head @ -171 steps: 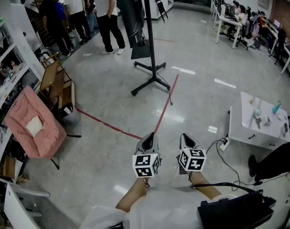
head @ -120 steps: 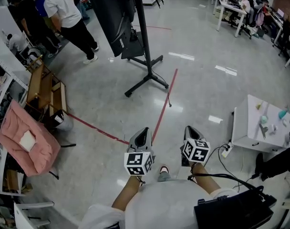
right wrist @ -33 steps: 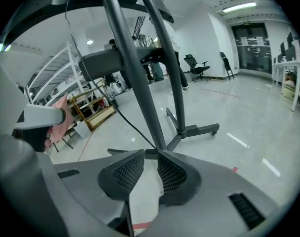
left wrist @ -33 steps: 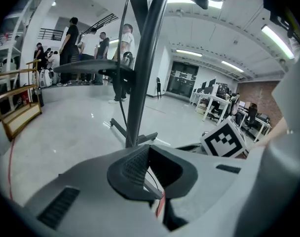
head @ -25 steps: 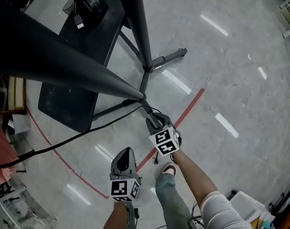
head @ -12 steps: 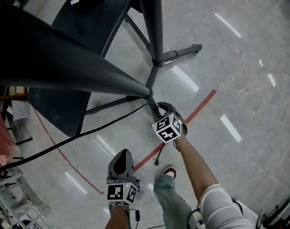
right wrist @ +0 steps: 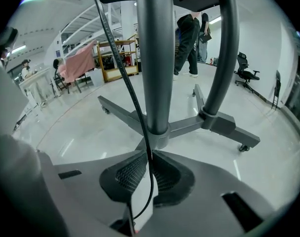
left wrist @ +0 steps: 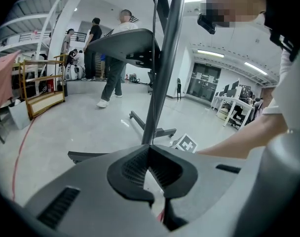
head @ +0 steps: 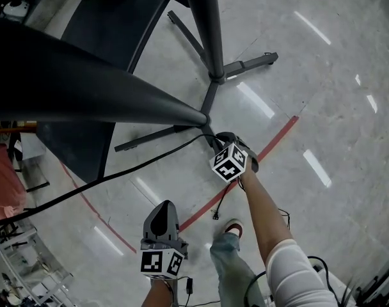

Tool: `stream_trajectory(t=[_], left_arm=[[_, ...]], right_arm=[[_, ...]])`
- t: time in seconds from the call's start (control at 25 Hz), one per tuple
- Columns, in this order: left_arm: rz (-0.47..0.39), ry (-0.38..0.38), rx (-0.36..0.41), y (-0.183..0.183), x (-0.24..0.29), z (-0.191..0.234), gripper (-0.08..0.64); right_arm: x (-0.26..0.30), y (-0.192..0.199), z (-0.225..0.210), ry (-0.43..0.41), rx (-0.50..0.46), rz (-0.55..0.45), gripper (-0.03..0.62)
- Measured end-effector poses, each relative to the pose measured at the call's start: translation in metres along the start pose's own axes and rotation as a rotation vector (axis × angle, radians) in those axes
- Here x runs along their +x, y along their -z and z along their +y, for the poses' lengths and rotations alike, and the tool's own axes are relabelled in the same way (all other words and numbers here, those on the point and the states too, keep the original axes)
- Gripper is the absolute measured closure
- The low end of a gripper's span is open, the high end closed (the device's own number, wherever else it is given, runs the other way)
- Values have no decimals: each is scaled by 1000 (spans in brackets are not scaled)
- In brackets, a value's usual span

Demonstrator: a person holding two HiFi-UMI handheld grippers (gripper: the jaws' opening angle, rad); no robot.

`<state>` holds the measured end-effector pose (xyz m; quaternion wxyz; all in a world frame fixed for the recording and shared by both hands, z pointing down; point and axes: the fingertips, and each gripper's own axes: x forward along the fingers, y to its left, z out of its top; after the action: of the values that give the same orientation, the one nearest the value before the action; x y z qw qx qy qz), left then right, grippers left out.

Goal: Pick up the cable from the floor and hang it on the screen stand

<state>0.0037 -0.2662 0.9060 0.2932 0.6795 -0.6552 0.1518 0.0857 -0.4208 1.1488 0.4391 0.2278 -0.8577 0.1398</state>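
Moved: right tongs (head: pixel 214 139) lower than a second ago, now close to the screen stand (head: pixel 210 75) base, jaws just closing | Right: pinching the cable (head: pixel 118 171), which runs off leftward | Left tongs (head: pixel 161 215): pressed together, empty, near the person.

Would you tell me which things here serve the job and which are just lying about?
Job: thin black cable; dark grey metal screen stand; right tool, its jaws just closed onto the cable.
Lying about: red floor tape; wooden shelf rack; pink cloth.
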Motion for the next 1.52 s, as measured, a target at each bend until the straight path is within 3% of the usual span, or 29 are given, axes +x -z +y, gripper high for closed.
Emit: stream_trajectory(t=[0.24, 0.52, 0.72, 1.0, 1.28, 1.52], left_arm=[[0, 7, 3, -4, -2, -2, 557], [-3, 55, -11, -20, -22, -20, 557], [6, 157, 18, -43, -54, -54, 557], [9, 339, 97, -74, -130, -89, 557], [-18, 430, 134, -123, -235, -97, 557], [-132, 509, 232, -201, -340, -101, 557]], right_arm=[[-5, -3, 8, -34, -15, 3, 557], [-87, -2, 9, -2, 143, -96, 563], [-176, -7, 18, 38, 288, -215, 566], [-310, -27, 57, 165, 435, -350, 568], [-446, -82, 144, 259, 507, -455, 569], [-564, -172, 188, 364, 492, -619, 575]])
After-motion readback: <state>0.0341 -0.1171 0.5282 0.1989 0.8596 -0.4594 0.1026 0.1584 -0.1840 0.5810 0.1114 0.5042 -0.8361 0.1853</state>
